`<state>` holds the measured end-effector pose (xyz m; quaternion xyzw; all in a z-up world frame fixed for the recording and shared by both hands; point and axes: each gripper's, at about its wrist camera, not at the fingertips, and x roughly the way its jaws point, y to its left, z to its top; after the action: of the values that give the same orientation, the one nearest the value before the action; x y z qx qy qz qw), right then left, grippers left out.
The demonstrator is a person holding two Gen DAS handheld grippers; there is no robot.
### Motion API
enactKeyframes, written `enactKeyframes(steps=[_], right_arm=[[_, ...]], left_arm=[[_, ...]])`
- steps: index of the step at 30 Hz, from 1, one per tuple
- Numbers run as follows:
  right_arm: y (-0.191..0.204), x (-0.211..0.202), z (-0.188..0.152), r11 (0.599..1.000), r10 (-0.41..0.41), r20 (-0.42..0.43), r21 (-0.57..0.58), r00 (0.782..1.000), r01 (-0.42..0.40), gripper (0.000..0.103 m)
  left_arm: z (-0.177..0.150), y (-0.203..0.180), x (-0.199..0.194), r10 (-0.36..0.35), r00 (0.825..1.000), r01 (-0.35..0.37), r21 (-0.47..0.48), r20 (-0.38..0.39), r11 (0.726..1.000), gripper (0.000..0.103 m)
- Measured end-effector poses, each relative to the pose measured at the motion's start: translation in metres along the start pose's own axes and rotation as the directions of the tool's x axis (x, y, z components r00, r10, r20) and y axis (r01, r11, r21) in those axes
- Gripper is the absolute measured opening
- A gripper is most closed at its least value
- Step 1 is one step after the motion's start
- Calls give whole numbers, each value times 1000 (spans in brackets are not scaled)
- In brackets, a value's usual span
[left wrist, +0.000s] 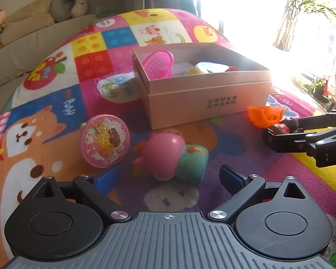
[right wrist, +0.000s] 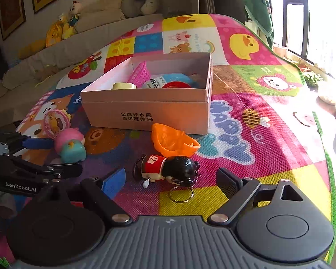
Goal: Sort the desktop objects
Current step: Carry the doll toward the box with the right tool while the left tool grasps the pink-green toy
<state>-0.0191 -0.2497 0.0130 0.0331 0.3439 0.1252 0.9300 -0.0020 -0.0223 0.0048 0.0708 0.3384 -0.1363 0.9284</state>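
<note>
Lying on its side between the wide-spread fingers of the right gripper [right wrist: 170, 179], a black-haired doll keychain [right wrist: 168, 170] is seen on the play mat [right wrist: 246, 157], its metal ring [right wrist: 181, 194] nearest the camera; neither finger is touching it. Just beyond it an orange plastic piece [right wrist: 174, 143] is found against the front of the box. The left gripper [left wrist: 165, 178] is likewise held wide, with a pink and teal toy [left wrist: 170, 157] lying just ahead of its fingers, untouched. A round pink glitter toy [left wrist: 105, 141] is propped just to the left of that toy. Farther back, the open pink cardboard box [left wrist: 203, 103] is set on the mat, and a pink basket [left wrist: 159, 63] and other small items are contained in it. A sofa [right wrist: 56, 51] with plush toys is visible behind.
</note>
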Motion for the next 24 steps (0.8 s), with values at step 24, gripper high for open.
enactKeyframes(steps=[24], right_arm=[[-6, -62, 40, 994, 37, 80, -108, 996, -29, 66]], left_arm=[[22, -9, -22, -67, 995, 62, 77, 70, 995, 76]])
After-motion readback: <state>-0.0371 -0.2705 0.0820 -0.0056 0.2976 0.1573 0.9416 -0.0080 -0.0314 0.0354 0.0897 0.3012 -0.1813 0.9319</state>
